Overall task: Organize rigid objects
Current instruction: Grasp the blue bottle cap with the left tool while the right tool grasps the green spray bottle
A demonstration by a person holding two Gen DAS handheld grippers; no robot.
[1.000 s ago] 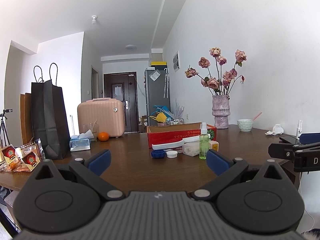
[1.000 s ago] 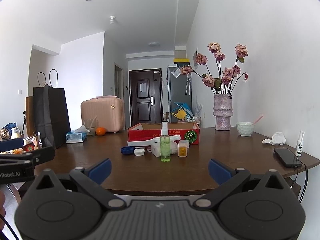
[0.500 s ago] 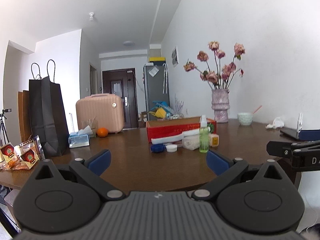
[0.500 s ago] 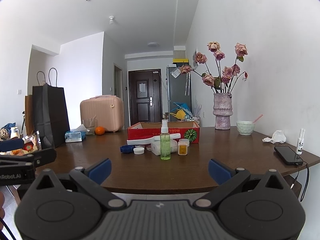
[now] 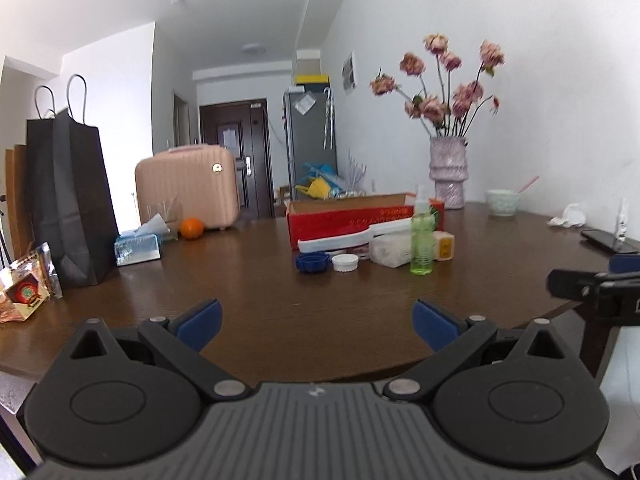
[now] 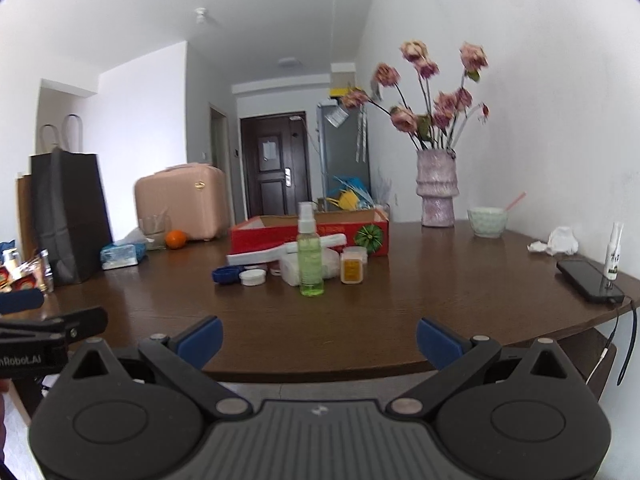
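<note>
While nothing is gripped yet, both grippers hang at the near table (image 5: 280, 320) edge with jaws wide apart: the left gripper (image 5: 316, 320) and right gripper (image 6: 319, 338) face a cluster mid-table, well apart from them. The spray bottle (image 6: 309, 256) stands upright nearest, just in front of the red box (image 6: 256, 236), with a blue cap (image 5: 312, 261), white cap (image 5: 345, 262) and yellow jar (image 6: 352, 270) beside it. A good approach would likely come in level and straddle the bottle's body so it does not tip. Only the right view shows the whole phone (image 6: 588, 280); only the left shows the snack packets (image 5: 24, 292) clearly.
</note>
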